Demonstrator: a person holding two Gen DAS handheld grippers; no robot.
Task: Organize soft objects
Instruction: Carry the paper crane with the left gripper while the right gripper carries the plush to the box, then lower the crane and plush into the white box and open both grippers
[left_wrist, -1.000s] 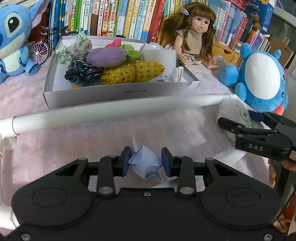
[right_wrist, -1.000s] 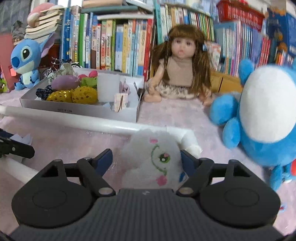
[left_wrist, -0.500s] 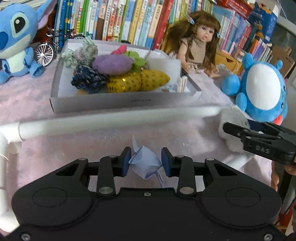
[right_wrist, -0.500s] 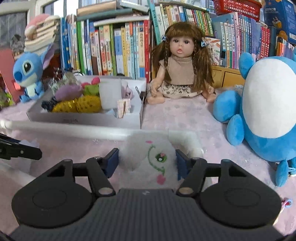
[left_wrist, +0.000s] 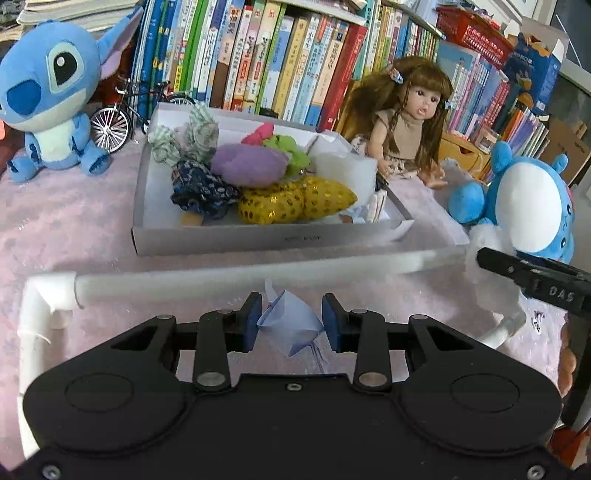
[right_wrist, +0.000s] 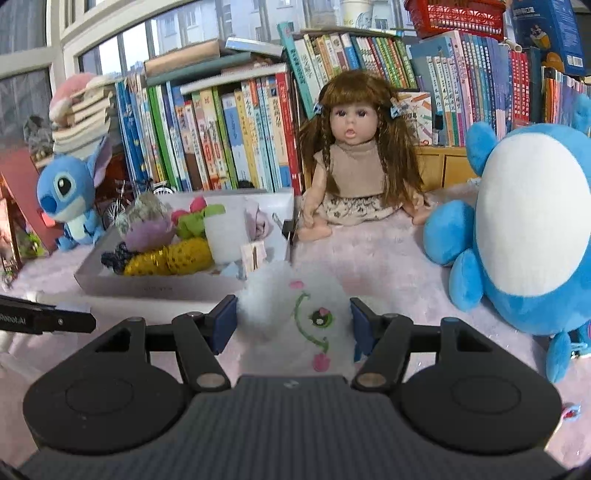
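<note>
1. The left gripper (left_wrist: 291, 325) squeezes a small pale blue folded cloth (left_wrist: 290, 326) between its blue pads. Its jaws are close together.
2. The right gripper (right_wrist: 293, 325) hugs a fluffy white soft toy (right_wrist: 295, 314) with a green and pink stitched face. The pads press on both sides, with the jaws about half open.
3. A white pipe rail (left_wrist: 240, 275) runs across between the left gripper and the grey box (left_wrist: 266, 240).
4. The box sits on the pink fuzzy cloth (left_wrist: 66, 229). It holds gold spotted pouches (left_wrist: 295, 201), a purple puff (left_wrist: 247, 166), a dark blue scrunchie (left_wrist: 201, 188) and other soft bits.
5. Behind the box stand books (left_wrist: 258, 59). A blue plush (left_wrist: 51, 103) sits to its left, with a toy bicycle (left_wrist: 122, 110) beside it.
6. A doll (right_wrist: 354, 162) sits right of the box, and a big blue and white plush (right_wrist: 528, 229) is further right.
</note>
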